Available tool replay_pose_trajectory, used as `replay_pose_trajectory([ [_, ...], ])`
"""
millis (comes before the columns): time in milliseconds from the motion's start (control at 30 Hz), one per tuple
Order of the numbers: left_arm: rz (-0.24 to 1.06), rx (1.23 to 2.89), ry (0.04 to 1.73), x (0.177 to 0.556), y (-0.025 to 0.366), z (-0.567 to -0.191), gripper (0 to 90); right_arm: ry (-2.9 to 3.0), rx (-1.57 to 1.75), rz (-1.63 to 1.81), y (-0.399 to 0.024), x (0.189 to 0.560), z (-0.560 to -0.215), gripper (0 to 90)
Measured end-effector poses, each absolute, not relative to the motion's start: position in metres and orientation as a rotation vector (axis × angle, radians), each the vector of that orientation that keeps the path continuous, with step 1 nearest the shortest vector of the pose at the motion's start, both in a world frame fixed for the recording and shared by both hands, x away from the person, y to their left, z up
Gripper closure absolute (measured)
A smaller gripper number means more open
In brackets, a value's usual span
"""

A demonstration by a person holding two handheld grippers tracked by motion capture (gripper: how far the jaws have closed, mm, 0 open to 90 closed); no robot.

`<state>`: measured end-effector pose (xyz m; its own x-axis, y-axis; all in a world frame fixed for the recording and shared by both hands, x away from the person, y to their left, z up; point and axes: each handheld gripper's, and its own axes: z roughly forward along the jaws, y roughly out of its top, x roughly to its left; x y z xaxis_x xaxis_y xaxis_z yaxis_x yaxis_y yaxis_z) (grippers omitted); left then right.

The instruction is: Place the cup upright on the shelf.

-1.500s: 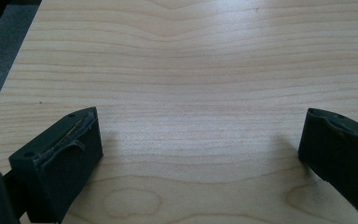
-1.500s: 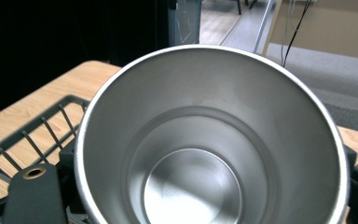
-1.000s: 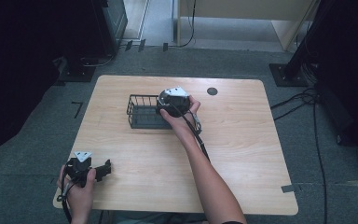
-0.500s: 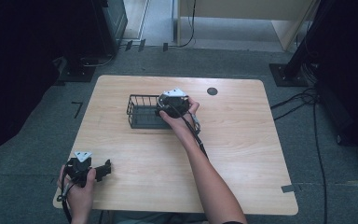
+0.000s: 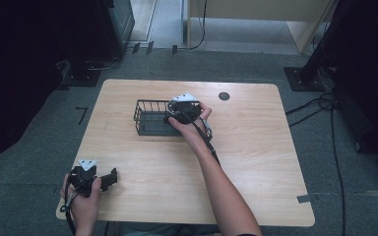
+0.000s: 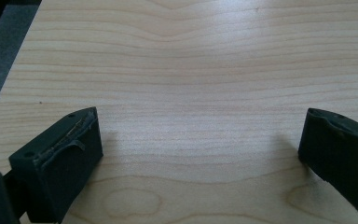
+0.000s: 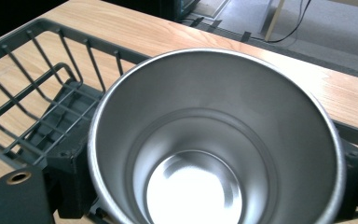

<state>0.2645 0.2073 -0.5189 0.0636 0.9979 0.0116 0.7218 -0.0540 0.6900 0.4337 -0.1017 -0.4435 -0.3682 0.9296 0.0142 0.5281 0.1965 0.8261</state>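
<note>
Left gripper (image 5: 109, 178): resting at the near left corner of the desk (image 5: 256, 162), held in the left hand (image 5: 84, 196); jaws spread wide with bare wood grain between them in the left gripper view (image 6: 200, 140), nothing held; position unchanged across the last second, so it takes no part in the present step. Wire basket (image 5: 147, 118): black, rectangular, open-topped, standing left of centre toward the far side of the desk; its bars and slatted floor show at the left of the right gripper view (image 7: 42, 93). Right gripper (image 5: 174, 115): over the basket's right end, having eased slightly leftward and inward from a second ago; jaws clamped on the metal cup (image 7: 214, 144), one jaw at each side of its wall. Metal cup: steel, empty, mouth toward the camera, tilted, held above the basket's right end; whether it touches the basket floor cannot be told. Judgement: the small shift suggests the cup is being set into the basket, with release yet to come. Other items: a round dark grommet (image 5: 224, 96) in the desk top right of the gripper, well apart; the cable (image 5: 204, 140) trailing along the right forearm. Obstructions: the basket's near rim and right wall stand close to the cup and could catch it on lowering; basket interior otherwise appears free.
</note>
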Motion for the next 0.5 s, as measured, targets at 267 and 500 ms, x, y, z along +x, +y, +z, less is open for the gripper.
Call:
replay_pose_trajectory([
  [267, 0.697, 1.831, 1.710, 0.264, 0.207, -0.519, 0.0, 1.991, 1.302, 1.114, -0.104, 0.428, -0.435, 0.0],
  [500, 0.696, 1.831, 1.710, 0.264, 0.207, -0.519, 0.0, 1.940, 1.281, 1.158, -0.107, 0.420, -0.423, 0.0],
])
